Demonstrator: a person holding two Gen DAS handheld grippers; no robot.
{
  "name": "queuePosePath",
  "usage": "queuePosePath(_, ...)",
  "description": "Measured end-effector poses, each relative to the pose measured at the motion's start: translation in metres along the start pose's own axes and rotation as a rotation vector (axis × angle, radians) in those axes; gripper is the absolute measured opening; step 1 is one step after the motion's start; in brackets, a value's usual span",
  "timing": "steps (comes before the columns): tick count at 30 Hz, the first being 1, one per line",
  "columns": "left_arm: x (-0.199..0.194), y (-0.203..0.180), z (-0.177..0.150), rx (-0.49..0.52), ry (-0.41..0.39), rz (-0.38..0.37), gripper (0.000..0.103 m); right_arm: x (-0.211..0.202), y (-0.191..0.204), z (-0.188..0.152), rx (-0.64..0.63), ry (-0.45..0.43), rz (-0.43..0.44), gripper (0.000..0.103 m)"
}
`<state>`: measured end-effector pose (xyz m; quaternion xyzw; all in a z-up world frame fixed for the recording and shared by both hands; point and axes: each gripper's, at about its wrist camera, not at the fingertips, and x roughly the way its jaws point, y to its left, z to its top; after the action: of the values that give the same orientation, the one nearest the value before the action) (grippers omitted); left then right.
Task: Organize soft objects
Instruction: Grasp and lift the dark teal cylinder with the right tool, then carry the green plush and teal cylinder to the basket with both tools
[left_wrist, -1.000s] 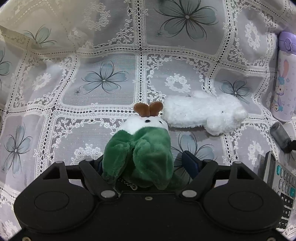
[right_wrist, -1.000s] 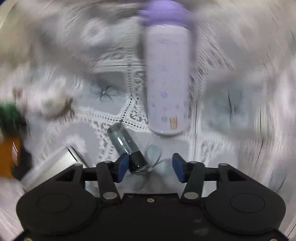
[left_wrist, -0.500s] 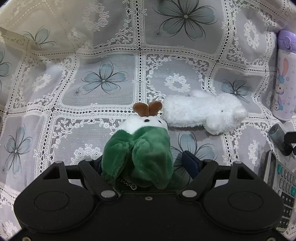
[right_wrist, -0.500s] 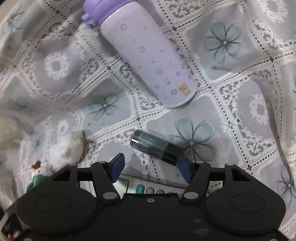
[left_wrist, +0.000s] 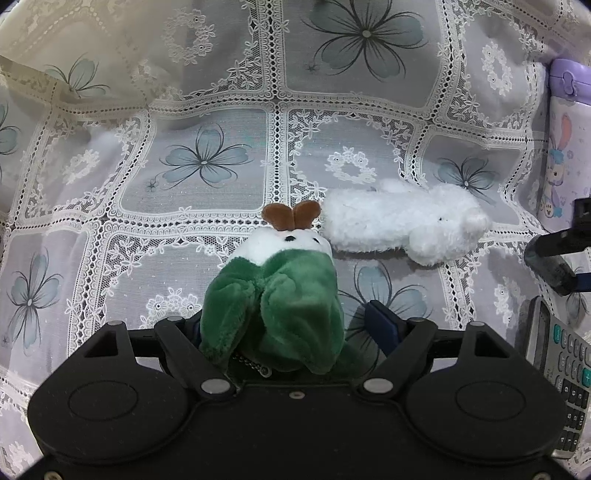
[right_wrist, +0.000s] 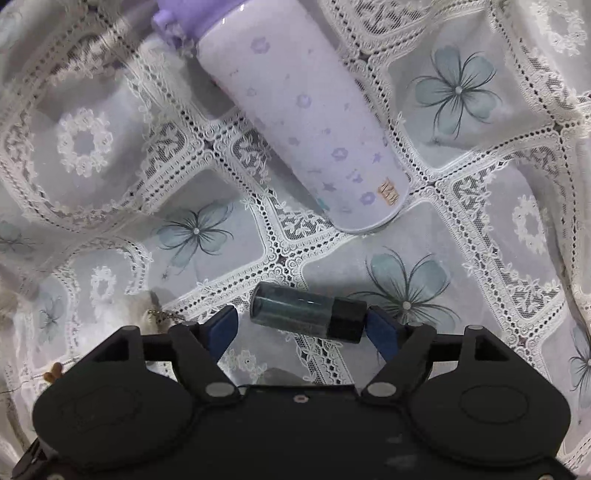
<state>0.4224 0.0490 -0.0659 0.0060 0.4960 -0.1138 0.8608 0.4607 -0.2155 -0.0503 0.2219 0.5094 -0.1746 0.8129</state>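
Left wrist: green plush (left_wrist: 280, 306) sits between my left gripper (left_wrist: 288, 325) jaws, right pad clear of it, beside white plush (left_wrist: 402, 221) on cloth. Right gripper (right_wrist: 299, 328) jaws just opened wide round small bottle (right_wrist: 306, 312), left pad off it.

A lace tablecloth (left_wrist: 207, 192) with grey-blue flower panels covers the table. A lavender bottle (right_wrist: 306, 125) with a purple lid lies on its side on the cloth, lid toward the upper left of the right wrist view. Below it, apart from it, lies a small dark vial (right_wrist: 308, 312) with a black cap at its right end. A grey calculator (left_wrist: 557, 350) with rows of keys sits at the right edge of the left wrist view.
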Motion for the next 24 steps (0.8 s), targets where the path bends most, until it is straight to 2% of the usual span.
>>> queuePosePath(4,-0.001,0.000,0.000,-0.004,0.001,-0.004,0.078,0.011,0.009,-0.004,-0.043,-0.023,-0.061,0.071)
queuePosePath(8,-0.002,0.001,0.000,-0.010,-0.002,-0.014,0.078,0.013,0.012,-0.012,-0.089,-0.061,-0.073,0.071)
queuePosePath(17,-0.010,0.014,0.012,-0.082,0.013,-0.057,0.078,-0.007,0.004,-0.018,-0.155,-0.125,-0.041,0.071)
queuePosePath(24,-0.016,0.020,0.019,-0.088,0.005,-0.034,0.078,-0.026,0.002,-0.029,-0.211,-0.149,0.007,0.071)
